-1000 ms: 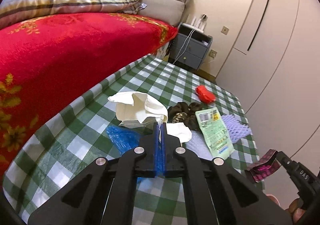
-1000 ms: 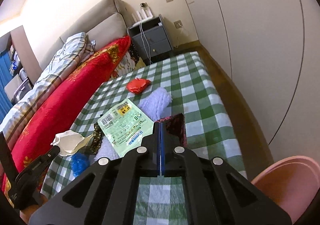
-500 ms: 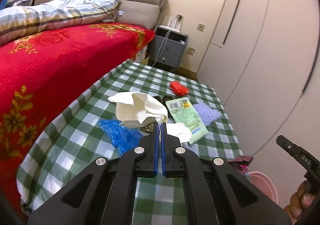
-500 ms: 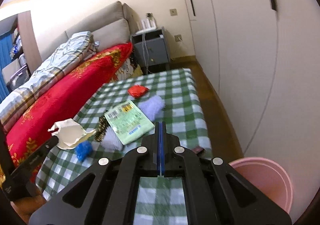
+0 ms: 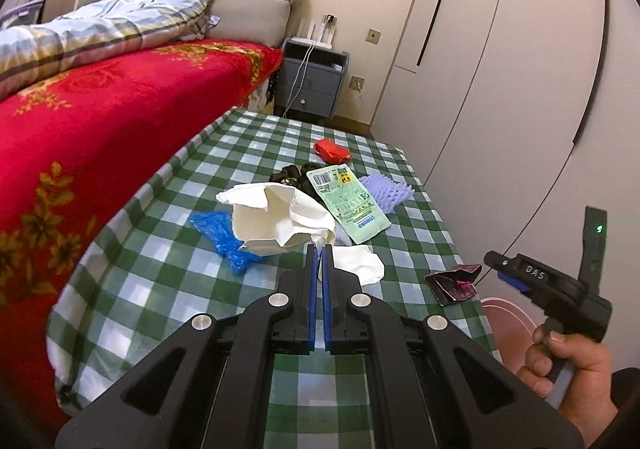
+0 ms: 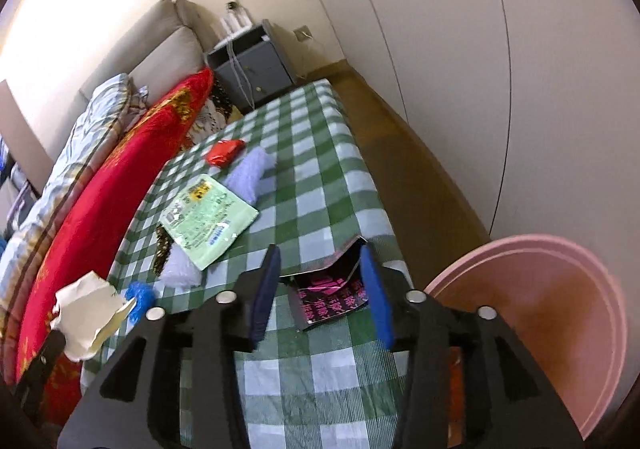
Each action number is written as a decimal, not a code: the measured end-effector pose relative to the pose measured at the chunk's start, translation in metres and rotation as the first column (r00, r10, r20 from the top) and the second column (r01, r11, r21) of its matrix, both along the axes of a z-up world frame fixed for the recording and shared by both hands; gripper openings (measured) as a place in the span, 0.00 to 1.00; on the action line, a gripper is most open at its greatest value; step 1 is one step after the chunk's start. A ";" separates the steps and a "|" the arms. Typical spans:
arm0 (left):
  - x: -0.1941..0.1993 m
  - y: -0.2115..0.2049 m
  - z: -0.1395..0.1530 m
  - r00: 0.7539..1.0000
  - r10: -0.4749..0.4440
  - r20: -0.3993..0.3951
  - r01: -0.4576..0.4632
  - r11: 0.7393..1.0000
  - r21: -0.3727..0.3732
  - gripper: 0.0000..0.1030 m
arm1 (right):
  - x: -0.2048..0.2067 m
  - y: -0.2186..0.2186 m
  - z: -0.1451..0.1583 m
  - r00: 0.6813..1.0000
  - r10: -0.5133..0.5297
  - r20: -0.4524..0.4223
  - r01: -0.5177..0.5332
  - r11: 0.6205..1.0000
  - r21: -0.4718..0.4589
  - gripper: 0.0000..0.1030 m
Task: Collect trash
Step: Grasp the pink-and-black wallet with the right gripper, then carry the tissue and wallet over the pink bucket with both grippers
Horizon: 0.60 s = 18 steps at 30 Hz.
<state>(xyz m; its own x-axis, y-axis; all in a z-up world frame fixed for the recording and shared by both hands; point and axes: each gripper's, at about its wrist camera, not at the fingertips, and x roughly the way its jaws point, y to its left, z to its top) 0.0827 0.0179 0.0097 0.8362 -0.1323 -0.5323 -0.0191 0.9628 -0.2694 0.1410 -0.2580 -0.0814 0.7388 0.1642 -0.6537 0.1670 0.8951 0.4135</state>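
Litter is lying scattered over the green-checked counter, and both grippers are working above it. The left gripper is clamping a crumpled white paper by its lower edge, jaws pressed nearly together on it, and holding it just clear of the cloth, probably so it can be carried across to the pink bin sitting on the floor off the counter's near right corner, at about four o'clock in the right wrist view. The right gripper is opening its jaws over that same corner, right next to the bin, with a dark wrapper with pink print between the blue pads; the pads are standing clear of it on both sides, so it is not being gripped, and whether it is resting on the cloth or dropping I cannot tell. A person's hand is squeezing the right tool's handle at four o'clock in the left wrist view. Further up the counter, towards twelve o'clock, a green printed packet, a lilac foam sheet, a red wrapper, a blue plastic scrap and a white tissue are waiting, all apparently yet to be collected.
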 end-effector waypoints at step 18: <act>0.019 -0.017 -0.014 1.000 -0.022 -0.017 0.022 1.000 -0.008 0.02 | 0.024 0.023 -0.007 0.996 0.082 0.022 -0.080 0.994 -0.071 0.10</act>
